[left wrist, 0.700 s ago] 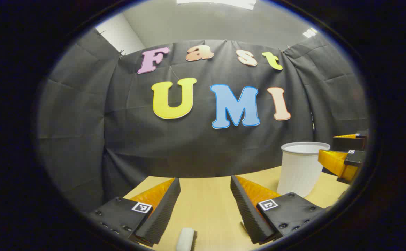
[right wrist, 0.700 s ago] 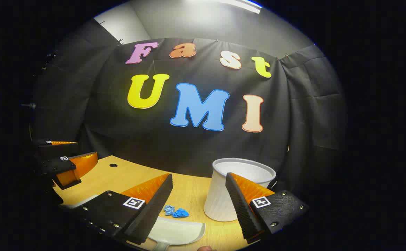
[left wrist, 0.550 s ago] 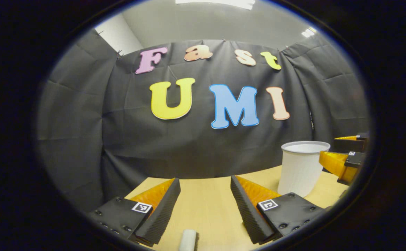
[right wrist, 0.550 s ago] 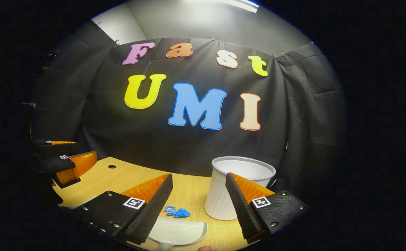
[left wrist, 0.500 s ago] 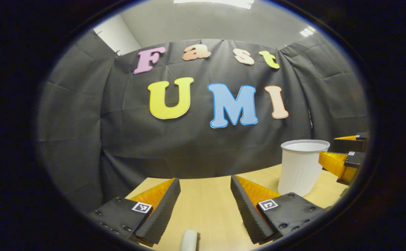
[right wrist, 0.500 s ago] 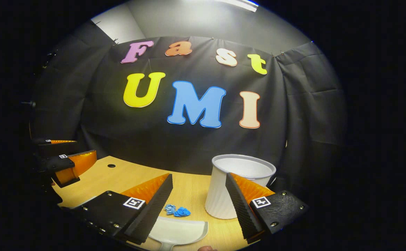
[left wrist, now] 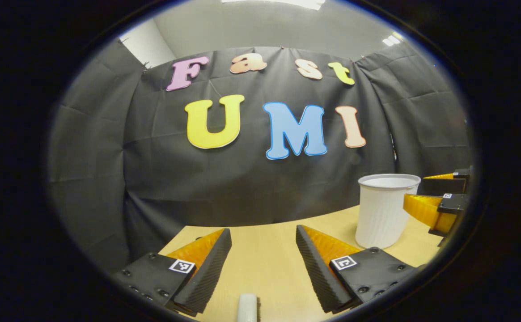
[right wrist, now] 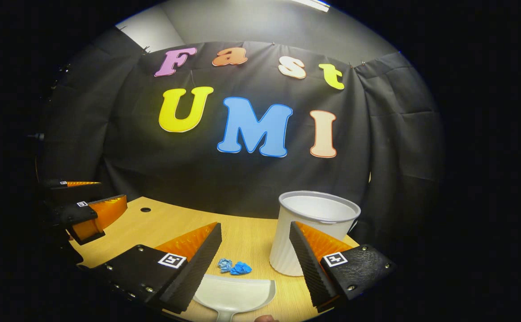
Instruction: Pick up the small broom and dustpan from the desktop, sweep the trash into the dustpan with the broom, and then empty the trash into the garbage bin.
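On the desk, nearest first:
Left gripper (left wrist: 263, 237): hovering low over the light wooden desktop (left wrist: 264, 268) with its jaws sitting wide apart, nothing between them.
Broom: a rounded white plastic handle end (left wrist: 247, 307) is poking up at the bottom of the left gripper view, just below the gap between the fingers; can't tell if anything is touching it.
Right gripper (right wrist: 255, 232): also hanging spread open and gripping nothing.
Dustpan: the pale grey plastic dustpan (right wrist: 235, 294) is lying flat on the desktop, right under the right gripper's gap.
Trash: two small crumpled blue paper scraps (right wrist: 235, 267) are sitting just past the dustpan's front lip.
Bin: the white ribbed plastic garbage bin (right wrist: 307, 232) is standing upright beyond the scraps, partly behind the right gripper's right finger.
Far back: a small round hole (right wrist: 145, 209) in the desktop.
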The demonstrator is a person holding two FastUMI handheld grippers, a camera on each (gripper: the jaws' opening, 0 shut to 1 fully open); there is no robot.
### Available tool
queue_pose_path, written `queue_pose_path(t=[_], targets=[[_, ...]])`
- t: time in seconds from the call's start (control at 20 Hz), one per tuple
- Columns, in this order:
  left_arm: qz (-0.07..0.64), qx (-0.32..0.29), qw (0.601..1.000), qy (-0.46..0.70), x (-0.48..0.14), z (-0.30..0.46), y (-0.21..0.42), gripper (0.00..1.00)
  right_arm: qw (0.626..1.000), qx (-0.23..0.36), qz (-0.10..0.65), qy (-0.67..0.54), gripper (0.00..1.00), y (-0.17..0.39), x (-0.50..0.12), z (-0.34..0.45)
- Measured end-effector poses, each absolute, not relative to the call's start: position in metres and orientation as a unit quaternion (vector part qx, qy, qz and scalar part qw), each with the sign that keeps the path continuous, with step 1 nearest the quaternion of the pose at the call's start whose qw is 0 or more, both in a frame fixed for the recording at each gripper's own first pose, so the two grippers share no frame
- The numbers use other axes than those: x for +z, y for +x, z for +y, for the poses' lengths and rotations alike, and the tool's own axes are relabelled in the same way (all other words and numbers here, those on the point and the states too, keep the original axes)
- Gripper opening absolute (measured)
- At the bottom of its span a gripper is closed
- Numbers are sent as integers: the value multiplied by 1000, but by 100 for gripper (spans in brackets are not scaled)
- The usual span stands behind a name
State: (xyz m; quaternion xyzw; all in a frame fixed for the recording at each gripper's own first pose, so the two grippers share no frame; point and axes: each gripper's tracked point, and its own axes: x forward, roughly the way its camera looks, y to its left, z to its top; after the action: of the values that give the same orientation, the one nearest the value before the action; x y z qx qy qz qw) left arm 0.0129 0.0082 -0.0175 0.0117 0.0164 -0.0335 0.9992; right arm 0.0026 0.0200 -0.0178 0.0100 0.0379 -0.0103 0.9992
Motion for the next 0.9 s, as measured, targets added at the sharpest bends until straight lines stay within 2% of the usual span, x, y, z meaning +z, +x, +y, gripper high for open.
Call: queue_pose_path(t=[0.05, 0.2, 0.25, 0.3, 0.35, 0.4, 0.65, 0.75, 0.8, 0.9], targets=[[19, -35, 999, 10, -19, 9, 14, 95, 999, -11, 39, 9, 96, 2, -18, 20], [26, -37, 999, 12, -24, 13, 11, 95, 999, -16, 47, 10, 95, -1, -23, 20], [31, -39, 999, 16, -27, 14, 11, 99, 998, -17, 53, 10, 95, -1, -26, 19], [37, -46, 998, 20, -31, 12, 10, 99, 998, -17, 60, 11, 96, -3, -29, 20], [45, -53, 997, 23, -38, 9, 9, 95, 997, -16, 69, 11, 96, -4, -33, 21], [58, -57, 996, 25, -47, 9, 8, 99, 997, -13, 80, 11, 96, -5, -40, 21], [140, -73, 987, 26, -97, 7, 0, 100, 987, 15, 158, 17, 96, -17, -78, 31], [178, -80, 980, 25, -118, 6, -6, 96, 981, 30, 192, 27, 96, -23, -94, 38], [195, -83, 977, 23, -127, 6, -9, 100, 977, 35, 210, 30, 96, -25, -103, 40], [232, -83, 969, 25, -143, 8, -13, 100, 968, 37, 248, 31, 96, -31, -120, 44]])
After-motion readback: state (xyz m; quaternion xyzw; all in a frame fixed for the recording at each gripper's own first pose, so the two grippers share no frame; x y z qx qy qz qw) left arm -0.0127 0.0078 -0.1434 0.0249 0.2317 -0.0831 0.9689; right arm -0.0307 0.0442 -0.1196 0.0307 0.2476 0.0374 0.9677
